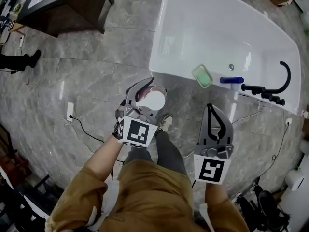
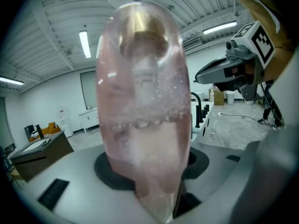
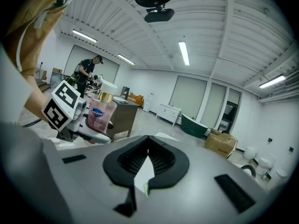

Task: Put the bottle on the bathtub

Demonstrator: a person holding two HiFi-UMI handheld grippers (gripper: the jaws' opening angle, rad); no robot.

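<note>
A pink bottle with a white cap and gold collar sits between the jaws of my left gripper, which is shut on it above the grey floor, short of the bathtub. In the left gripper view the bottle fills the frame between the pads of the left gripper. The white bathtub lies at the upper right. My right gripper hangs beside the left one, jaws together and holding nothing; its tips meet in its own view, the right gripper. From there I also see the bottle.
On the tub's near rim lie a green soap dish, a blue item and a black faucet. A dark cabinet stands at the upper left. Cables and a power strip lie on the floor. A person stands far off.
</note>
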